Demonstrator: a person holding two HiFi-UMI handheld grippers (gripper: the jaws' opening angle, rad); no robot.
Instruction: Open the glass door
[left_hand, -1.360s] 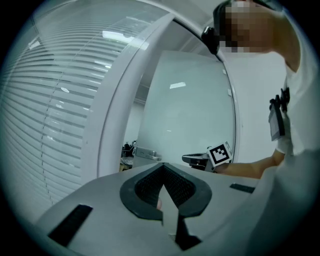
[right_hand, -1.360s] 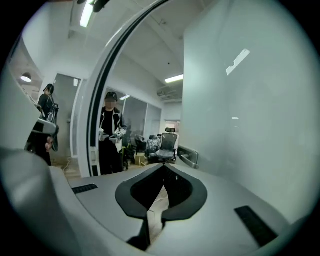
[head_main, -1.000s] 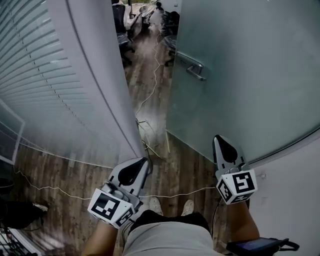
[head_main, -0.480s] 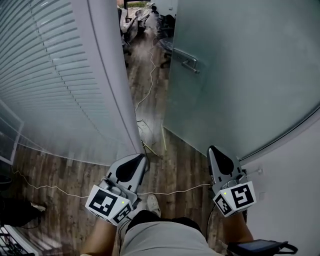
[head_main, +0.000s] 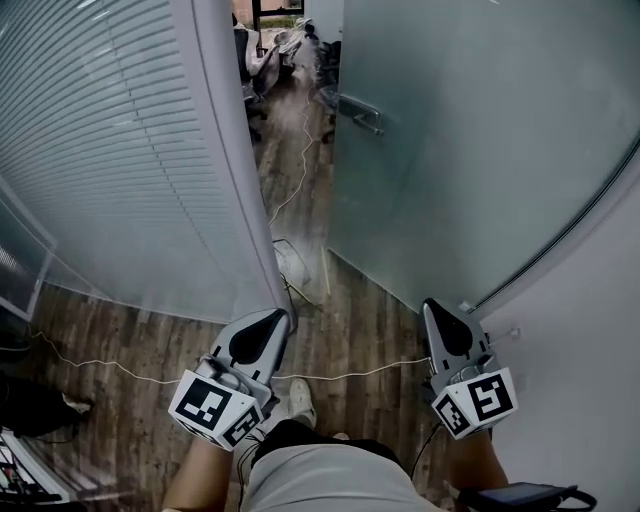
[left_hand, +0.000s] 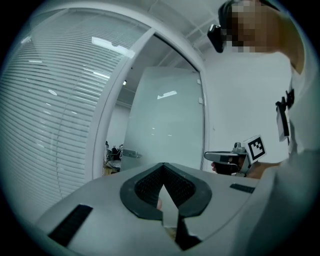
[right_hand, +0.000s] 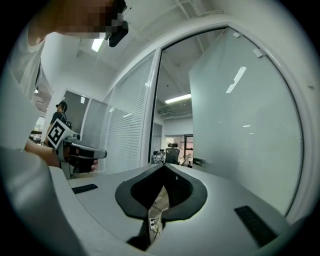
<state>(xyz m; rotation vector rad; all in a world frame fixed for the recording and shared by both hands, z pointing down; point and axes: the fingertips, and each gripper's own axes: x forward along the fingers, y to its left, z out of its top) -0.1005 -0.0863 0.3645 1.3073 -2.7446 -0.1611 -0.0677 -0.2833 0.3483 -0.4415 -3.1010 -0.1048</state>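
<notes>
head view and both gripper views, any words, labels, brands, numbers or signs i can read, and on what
None can be read.
White marker cube of the left gripper: black square pattern only, no letters.
White marker cube of the right gripper: the same.
Frosted glass door: no sign or label.

The frosted glass door lets nothing behind it show, and its top runs off the upper edge of the head view. Through the gap beside it, the office chairs are too small and hazy to count. The door handle is a small blur. A dark device is cut by the bottom edge. A dark shape at the left edge cannot be told.
</notes>
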